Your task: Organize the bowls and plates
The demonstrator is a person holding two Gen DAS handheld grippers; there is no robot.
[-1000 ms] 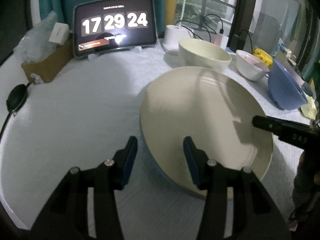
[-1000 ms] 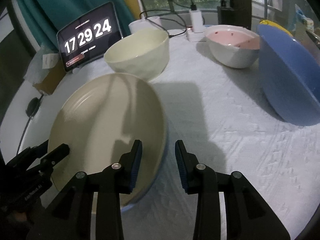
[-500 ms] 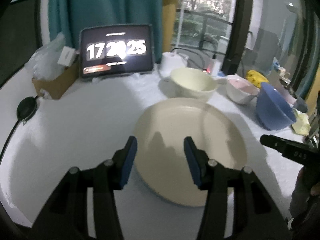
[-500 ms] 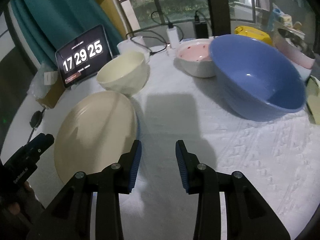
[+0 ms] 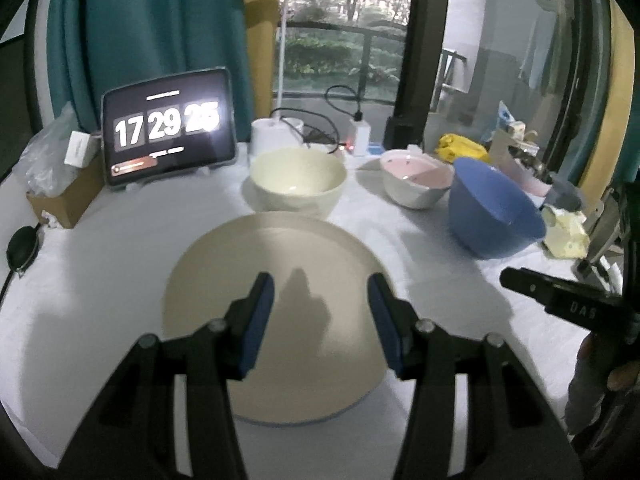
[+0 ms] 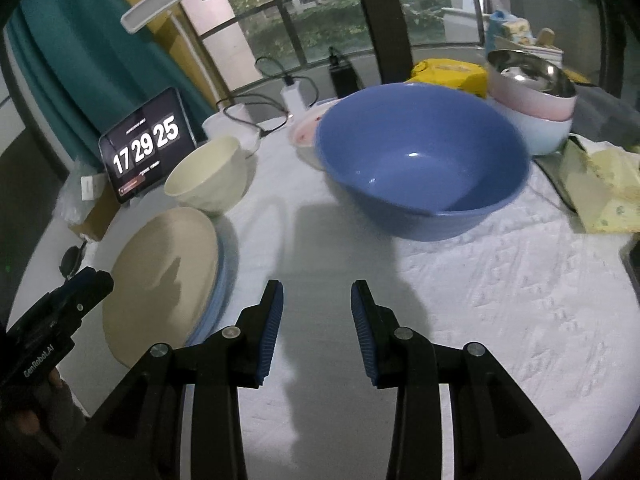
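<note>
Cream plate [image 5: 276, 280] under left hand-held gripper [image 5: 320, 316]

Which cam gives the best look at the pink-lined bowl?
Left wrist. There the pink-lined bowl shows whole, rim and white outer wall, standing between the cream bowl and the blue bowl. In the right wrist view only a sliver of its rim shows behind the blue bowl.
</note>
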